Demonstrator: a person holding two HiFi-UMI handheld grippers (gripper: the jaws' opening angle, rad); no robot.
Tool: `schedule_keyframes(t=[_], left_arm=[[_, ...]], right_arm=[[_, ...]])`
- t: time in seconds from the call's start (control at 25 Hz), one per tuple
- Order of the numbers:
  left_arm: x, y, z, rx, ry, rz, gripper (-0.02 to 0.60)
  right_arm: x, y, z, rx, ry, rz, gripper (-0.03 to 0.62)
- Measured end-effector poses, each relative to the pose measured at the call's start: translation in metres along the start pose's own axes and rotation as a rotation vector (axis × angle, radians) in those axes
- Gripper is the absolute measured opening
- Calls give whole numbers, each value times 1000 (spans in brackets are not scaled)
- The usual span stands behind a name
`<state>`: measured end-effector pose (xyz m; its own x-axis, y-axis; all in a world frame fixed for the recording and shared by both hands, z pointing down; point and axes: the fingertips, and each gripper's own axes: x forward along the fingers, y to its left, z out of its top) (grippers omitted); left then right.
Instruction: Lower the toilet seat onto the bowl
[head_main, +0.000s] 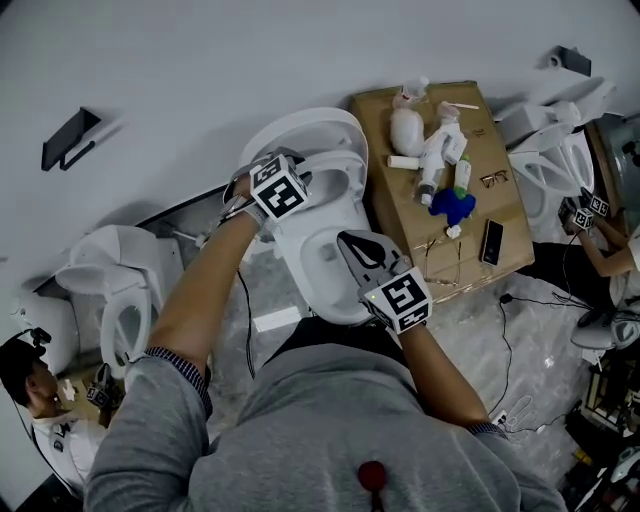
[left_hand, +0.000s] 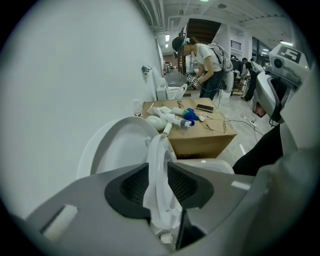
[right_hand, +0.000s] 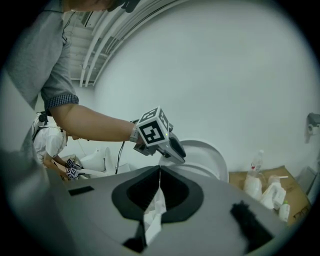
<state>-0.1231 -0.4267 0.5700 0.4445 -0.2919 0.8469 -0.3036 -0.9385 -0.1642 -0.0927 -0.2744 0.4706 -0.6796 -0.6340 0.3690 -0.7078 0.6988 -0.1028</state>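
Left gripper (left_hand: 159, 176) jaws parted around toilet seat (left_hand: 155, 150) rim (seat raised, edge-on), right gripper (right_hand: 160, 172) closed

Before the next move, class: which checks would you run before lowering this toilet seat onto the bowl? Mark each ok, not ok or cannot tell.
1. Toilet seat stands edge-on between the left gripper's jaws: ok.
2. Pads pressing firmly on the seat: cannot tell; they look close but not clearly clamped.
3. Lid raised behind the seat, apart from it: ok.
4. Nothing lying on the bowl: ok, as far as the head view shows.
5. Right gripper, jaws together, clear of the seat's path: probably not ok; it hangs over the bowl's front rim.
6. Seat down on the bowl: not ok; it is not yet lowered.
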Motion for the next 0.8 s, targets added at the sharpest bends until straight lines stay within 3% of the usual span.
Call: schedule_keyframes(t=[0.12, 0.48, 0.6, 0.8], left_arm=[[13, 7, 2, -2, 13, 3, 150], [47, 9, -1, -1, 73, -39, 159], [54, 9, -1, -4, 81, -51, 145], [55, 12, 1, 20, 80, -8, 101]], right_arm=[[-5, -3, -7, 0, 14, -7, 14], [-25, -13, -18, 25, 32, -40, 14], [-30, -16, -23, 33, 42, -50, 14], [-35, -19, -26, 41, 51, -51, 14]])
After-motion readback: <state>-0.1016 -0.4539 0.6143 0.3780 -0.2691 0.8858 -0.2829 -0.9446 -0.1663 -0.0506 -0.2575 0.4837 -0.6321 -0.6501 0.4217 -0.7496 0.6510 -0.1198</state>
